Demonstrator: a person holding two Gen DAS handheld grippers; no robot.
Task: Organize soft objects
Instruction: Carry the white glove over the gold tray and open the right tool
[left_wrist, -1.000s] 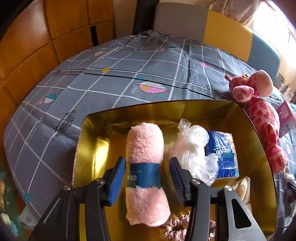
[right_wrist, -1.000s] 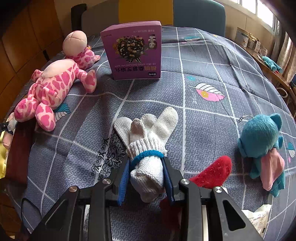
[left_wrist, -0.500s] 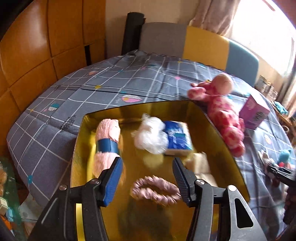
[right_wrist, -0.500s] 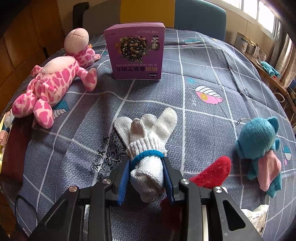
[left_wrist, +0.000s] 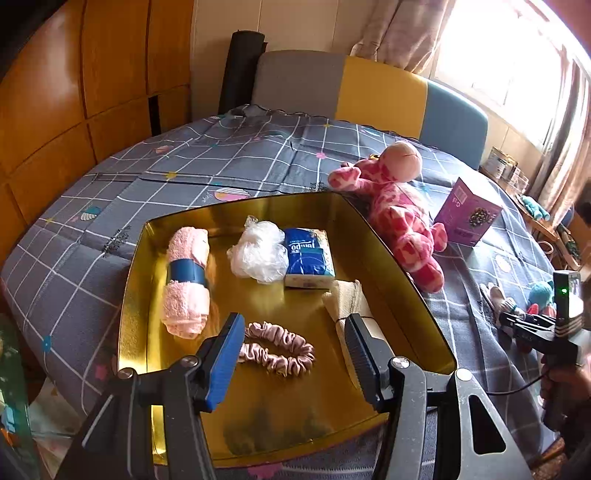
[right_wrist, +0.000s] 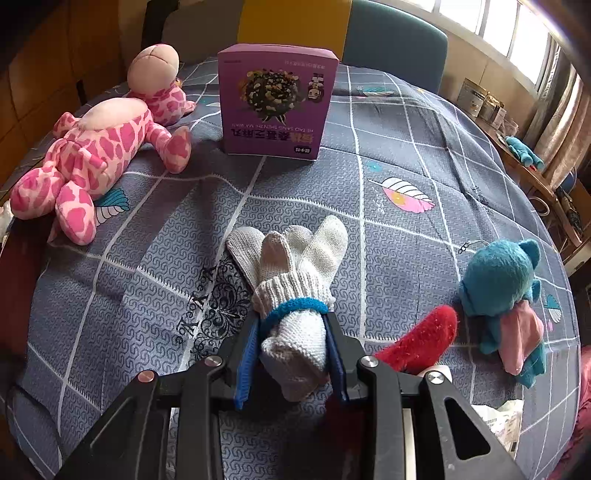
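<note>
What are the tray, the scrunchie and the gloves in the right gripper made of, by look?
Tray: likely metal, glossy gold finish; it mirrors its contents.
Scrunchie: looks like satin, gathered pink folds with a sheen.
Gloves: white knit, probably cotton; ribbed cuffs, visible stitches, blue band; right gripper is shut on them.

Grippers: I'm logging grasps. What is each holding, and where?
Right gripper: rolled white gloves, clamped at the cuff end below the blue band. Left gripper: nothing.

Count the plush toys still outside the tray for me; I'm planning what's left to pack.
2: a pink giraffe lying left of the purple box, and a teal plush at the right edge. Others may be hidden.
</note>
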